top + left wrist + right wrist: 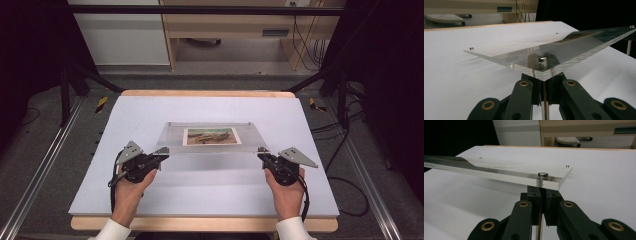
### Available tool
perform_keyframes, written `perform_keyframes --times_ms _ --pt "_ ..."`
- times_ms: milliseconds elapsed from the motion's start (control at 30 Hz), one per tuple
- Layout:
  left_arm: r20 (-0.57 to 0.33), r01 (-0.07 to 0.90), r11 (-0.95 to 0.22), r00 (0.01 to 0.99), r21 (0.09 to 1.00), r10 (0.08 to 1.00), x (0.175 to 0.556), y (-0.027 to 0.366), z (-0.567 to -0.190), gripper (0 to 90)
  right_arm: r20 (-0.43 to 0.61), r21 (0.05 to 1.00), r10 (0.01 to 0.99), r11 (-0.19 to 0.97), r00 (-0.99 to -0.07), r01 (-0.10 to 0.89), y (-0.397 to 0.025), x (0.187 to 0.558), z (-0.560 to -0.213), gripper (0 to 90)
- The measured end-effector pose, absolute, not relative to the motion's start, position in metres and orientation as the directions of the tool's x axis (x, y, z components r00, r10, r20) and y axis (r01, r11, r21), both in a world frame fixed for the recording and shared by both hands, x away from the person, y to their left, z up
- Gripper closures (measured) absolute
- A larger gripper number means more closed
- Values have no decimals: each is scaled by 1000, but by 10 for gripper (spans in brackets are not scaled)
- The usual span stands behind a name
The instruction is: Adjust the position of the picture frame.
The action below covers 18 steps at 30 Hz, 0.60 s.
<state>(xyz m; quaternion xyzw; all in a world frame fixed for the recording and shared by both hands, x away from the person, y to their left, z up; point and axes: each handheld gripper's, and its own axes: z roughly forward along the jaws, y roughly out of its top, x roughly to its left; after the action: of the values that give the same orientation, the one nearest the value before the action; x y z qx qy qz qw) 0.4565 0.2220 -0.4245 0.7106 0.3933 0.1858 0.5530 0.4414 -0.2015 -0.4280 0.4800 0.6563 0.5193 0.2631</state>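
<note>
Clear see-thru frame (210,136) w/ a picture (211,136) in browns, greens & orange on a white border. Silver studs (542,59) at the frame corners. Table (150,115) top is pale lavender-white, light wood edge. Both grippers black, left (161,155) & right (262,154), brass rivets, grey top plates. Sleeves (114,231) white. Floor (60,165) grey.
</note>
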Motion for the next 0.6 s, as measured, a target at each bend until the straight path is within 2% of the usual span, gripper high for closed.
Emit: perform_keyframes --times_ms 600 --pt "-166 332 -69 629 941 760 464 230 -433 829 144 938 916 -5 -376 346 -191 439 -433 848"
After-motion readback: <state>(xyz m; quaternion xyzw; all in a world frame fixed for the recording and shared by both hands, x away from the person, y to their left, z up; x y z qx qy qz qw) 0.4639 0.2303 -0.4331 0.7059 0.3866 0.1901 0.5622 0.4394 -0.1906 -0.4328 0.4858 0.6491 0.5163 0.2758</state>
